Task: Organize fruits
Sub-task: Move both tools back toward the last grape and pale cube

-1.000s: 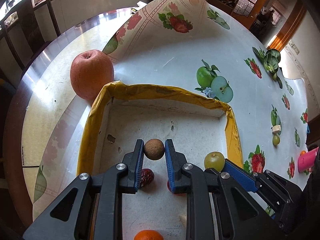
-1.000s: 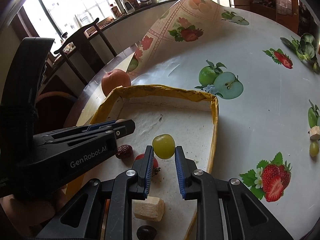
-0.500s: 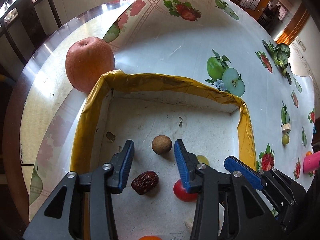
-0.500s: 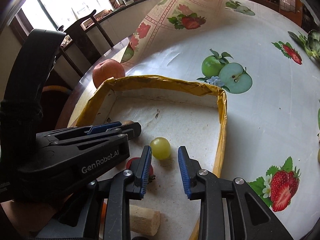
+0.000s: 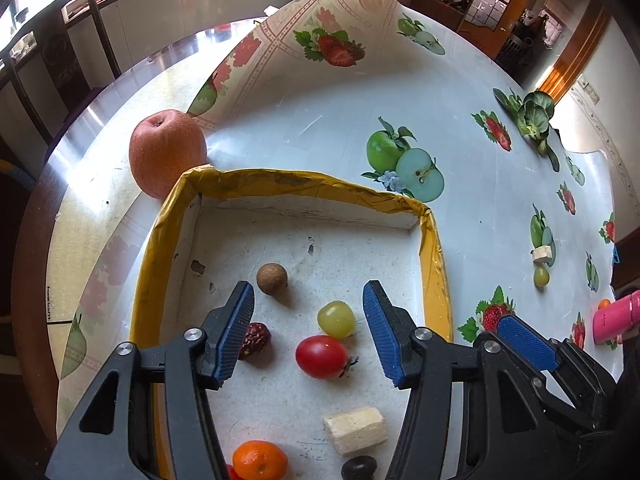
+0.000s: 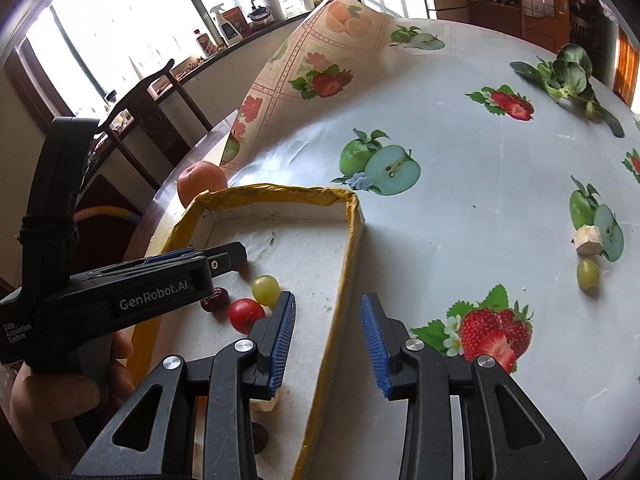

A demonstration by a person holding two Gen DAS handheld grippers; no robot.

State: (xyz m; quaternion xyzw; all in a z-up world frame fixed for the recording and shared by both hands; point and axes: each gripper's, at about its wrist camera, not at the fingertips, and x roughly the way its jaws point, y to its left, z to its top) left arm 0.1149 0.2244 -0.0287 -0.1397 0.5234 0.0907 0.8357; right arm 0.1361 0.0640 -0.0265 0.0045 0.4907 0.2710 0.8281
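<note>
So both grippers are over the yellow-rimmed tray (image 5: 434,256) and neither has hold of anything. The left gripper (image 5: 308,328) has its jaws spread wide, they've just been opening, and the little brown round fruit (image 5: 272,278) sits loose on the tray floor just beyond the left jaw, not touched by it. Seen through the gap between those jaws are the green grape (image 5: 336,319) and the cherry tomato (image 5: 322,357), touching or nearly so, with a dark red date (image 5: 255,335) partly tucked behind the left jaw. Closer to the camera there's a pale cut chunk (image 5: 355,430), a small orange (image 5: 260,460) and a dark round fruit (image 5: 359,468) at the bottom edge. The right gripper (image 6: 328,336) has also just been opening its jaws, now moderately apart, with only the tray's right wall showing between them; the grape lies just left of its left jaw, let go. Outside the tray, a big apple (image 5: 168,153) sits against the far left corner on the worktop (image 5: 480,200), and off to the right a second grape (image 6: 588,274) and another pale chunk (image 6: 587,240) sit close together on the fruit-print cloth. A leafy green (image 6: 568,74) lies way at the far side.
</note>
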